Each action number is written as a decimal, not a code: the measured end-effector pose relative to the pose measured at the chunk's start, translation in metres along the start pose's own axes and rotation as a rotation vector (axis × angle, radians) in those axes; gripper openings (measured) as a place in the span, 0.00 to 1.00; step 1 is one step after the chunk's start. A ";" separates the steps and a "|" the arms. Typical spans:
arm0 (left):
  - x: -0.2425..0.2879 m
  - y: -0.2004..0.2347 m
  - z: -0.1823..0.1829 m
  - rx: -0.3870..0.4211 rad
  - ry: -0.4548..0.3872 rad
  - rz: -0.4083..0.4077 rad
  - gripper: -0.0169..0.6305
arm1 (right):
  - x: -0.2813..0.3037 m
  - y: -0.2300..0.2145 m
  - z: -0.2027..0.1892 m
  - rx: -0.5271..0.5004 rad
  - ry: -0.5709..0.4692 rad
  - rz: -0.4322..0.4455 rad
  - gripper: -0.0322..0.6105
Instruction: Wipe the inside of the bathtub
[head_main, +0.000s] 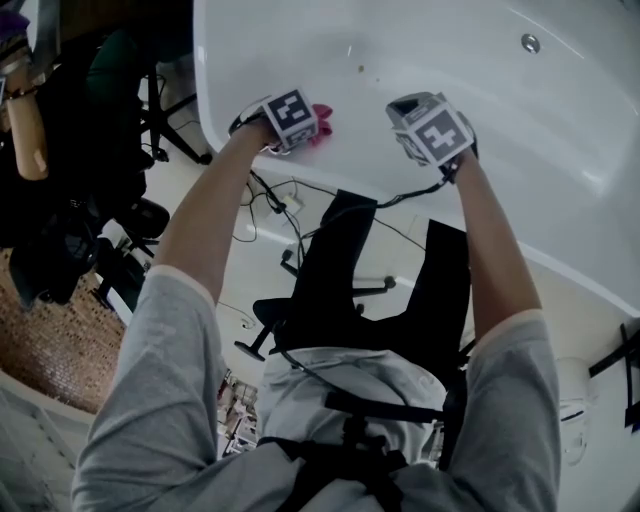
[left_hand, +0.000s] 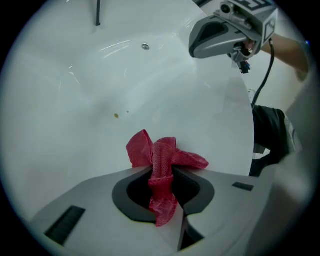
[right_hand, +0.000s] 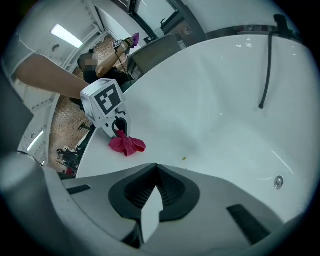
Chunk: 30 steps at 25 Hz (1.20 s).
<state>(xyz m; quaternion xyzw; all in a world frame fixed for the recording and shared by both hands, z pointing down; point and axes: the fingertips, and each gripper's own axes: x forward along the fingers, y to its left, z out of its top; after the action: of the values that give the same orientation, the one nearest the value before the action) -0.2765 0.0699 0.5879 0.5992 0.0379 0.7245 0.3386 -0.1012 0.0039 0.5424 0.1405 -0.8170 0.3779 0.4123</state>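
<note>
- White bathtub (head_main: 560, 130) spreads ahead of both my claws.
- My left claw (left_hand: 163, 175) clamps a red cloth (left_hand: 167, 157), which bunches just past its tips.
- My right claw (right_hand: 156, 170) hangs alongside, closed on nothing.

Left arm (head_main: 205, 215) and right arm (head_main: 490, 240) reach forward; left gripper (left_hand: 162, 175) pinches a cloth (left_hand: 167, 156), right gripper (right_hand: 156, 167) jaws meet, empty.

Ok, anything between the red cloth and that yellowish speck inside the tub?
Nothing visible. The left gripper is shut on the red cloth, and only bare white bathtub lies between it and the speck. The right gripper hangs off to the side, shut and empty.
</note>
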 end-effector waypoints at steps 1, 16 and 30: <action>0.001 -0.008 0.007 -0.007 -0.017 -0.023 0.14 | 0.003 -0.003 -0.004 0.000 0.009 -0.003 0.06; 0.017 0.003 0.027 -0.017 0.008 -0.007 0.15 | 0.037 -0.003 -0.025 0.019 0.094 0.065 0.06; 0.025 -0.038 0.085 0.033 -0.124 -0.174 0.15 | 0.065 -0.010 -0.067 0.043 0.148 0.051 0.06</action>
<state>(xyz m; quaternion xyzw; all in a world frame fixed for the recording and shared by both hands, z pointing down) -0.1848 0.0830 0.6148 0.6429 0.0808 0.6532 0.3917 -0.0973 0.0517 0.6232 0.1002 -0.7792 0.4153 0.4585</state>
